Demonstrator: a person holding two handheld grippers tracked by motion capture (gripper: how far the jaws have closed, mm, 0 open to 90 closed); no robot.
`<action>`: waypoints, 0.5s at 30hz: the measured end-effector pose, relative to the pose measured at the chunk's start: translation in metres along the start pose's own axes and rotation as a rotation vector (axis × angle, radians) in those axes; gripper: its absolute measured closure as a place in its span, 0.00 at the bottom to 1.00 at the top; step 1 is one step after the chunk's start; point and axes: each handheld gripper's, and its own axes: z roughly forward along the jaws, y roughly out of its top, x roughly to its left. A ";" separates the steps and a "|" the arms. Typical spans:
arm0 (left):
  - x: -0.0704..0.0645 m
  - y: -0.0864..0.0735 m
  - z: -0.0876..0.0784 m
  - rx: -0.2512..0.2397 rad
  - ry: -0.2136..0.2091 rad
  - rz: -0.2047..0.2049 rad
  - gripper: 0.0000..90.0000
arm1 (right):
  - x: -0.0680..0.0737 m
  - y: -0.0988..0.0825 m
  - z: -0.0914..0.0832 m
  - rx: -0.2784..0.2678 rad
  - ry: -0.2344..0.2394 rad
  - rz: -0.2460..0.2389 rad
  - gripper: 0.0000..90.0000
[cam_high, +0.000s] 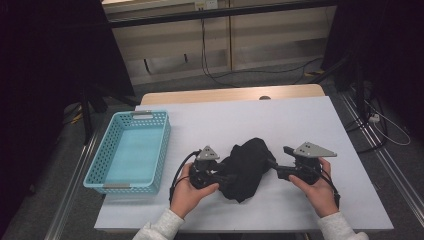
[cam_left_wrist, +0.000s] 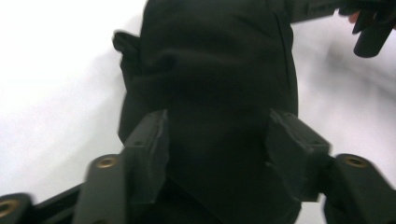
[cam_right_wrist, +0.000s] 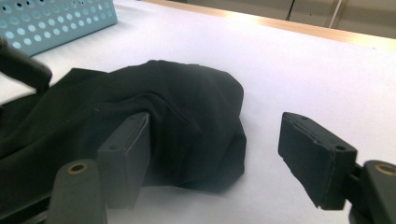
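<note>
A crumpled black cloth (cam_high: 247, 167) lies on the white table top (cam_high: 300, 125) between the two hands. In the high view my left gripper (cam_high: 225, 176) reaches into the cloth's left side. In the left gripper view the cloth (cam_left_wrist: 210, 70) fills the whole gap between the pads (cam_left_wrist: 149, 149), which press its sides, so my left gripper (cam_left_wrist: 217, 144) is shut on it. My right gripper (cam_high: 272, 165) sits at the cloth's right edge. In the right gripper view my right gripper (cam_right_wrist: 215, 149) stands open; the cloth (cam_right_wrist: 177, 107) lies against the left pad and bare table shows between the jaws.
A light blue perforated basket (cam_high: 95, 165) with nothing inside stands at the table's left, and its wall (cam_right_wrist: 56, 18) shows in the right gripper view. Bare wooden table edge (cam_high: 230, 95) runs along the far side. Cables lie on the floor beyond.
</note>
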 end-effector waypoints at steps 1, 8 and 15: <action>0.000 -0.001 0.002 0.012 0.014 0.007 0.52 | 0.000 0.000 0.000 -0.004 0.001 0.003 0.28; 0.014 -0.012 0.015 0.062 0.039 -0.070 0.92 | 0.008 0.002 -0.001 -0.029 0.046 0.003 0.29; 0.025 0.001 0.004 -0.011 0.042 -0.126 0.99 | 0.026 0.003 0.004 -0.014 0.120 -0.046 0.29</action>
